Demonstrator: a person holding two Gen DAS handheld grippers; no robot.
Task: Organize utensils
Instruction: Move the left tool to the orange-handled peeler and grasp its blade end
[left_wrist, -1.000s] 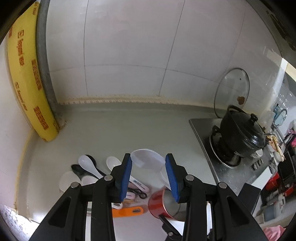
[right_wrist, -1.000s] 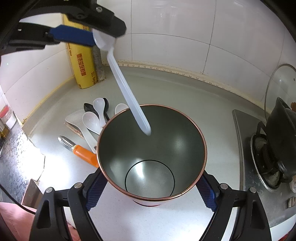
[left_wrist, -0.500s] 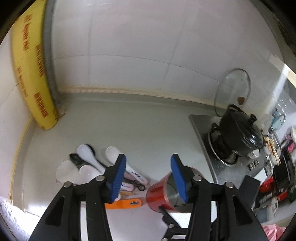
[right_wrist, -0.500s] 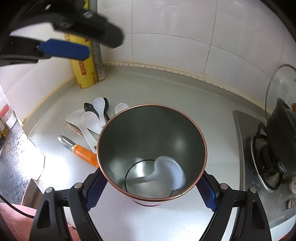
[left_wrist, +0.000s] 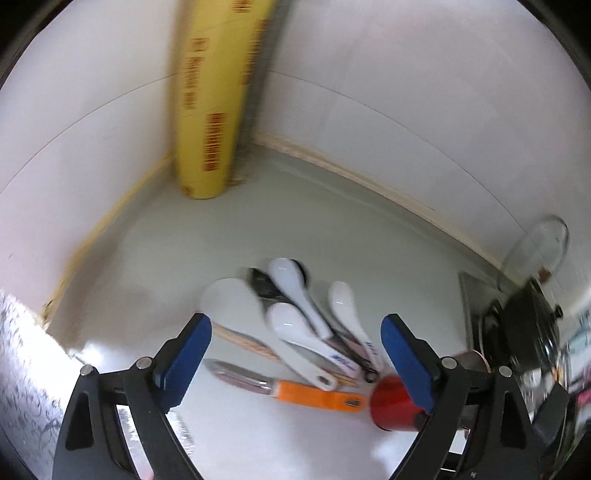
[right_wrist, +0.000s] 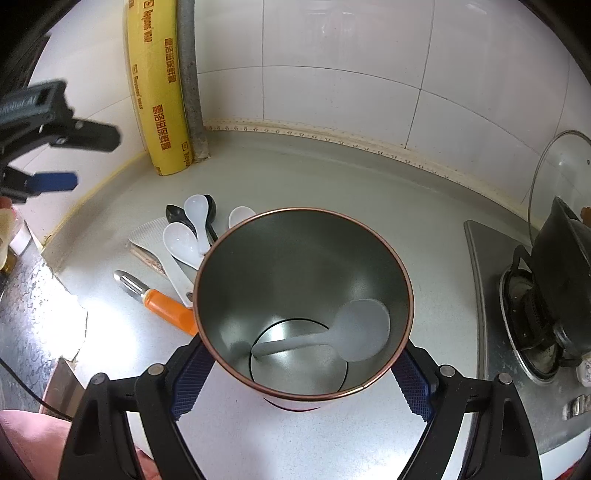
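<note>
Left wrist view: the left tongs (left_wrist: 295, 345) stand wide apart, having just been opening, with nothing between the blue pads. They hover over the pile of utensils (left_wrist: 295, 321) on the grey worktop (left_wrist: 229, 236): white spoons, one with blue lettering too blurred to read, a black spoon, and an orange-handled peeler (left_wrist: 295, 391) lying nearest. A yellow roll (left_wrist: 210, 122) with blurred red print leans in the corner. The red canister (left_wrist: 391, 406) shows beside the right pad.

Right wrist view: the right tongs (right_wrist: 301, 373) are clenched on the canister, whose open mouth hides part of the pile. A white ladle-like spoon (right_wrist: 354, 330) lies inside it. The yellow roll reads "Reynomei", with orange Chinese characters. The left tongs carry grey lettering ending "Robot AI". A black pot (right_wrist: 561, 266) sits on the stove at right.
</note>
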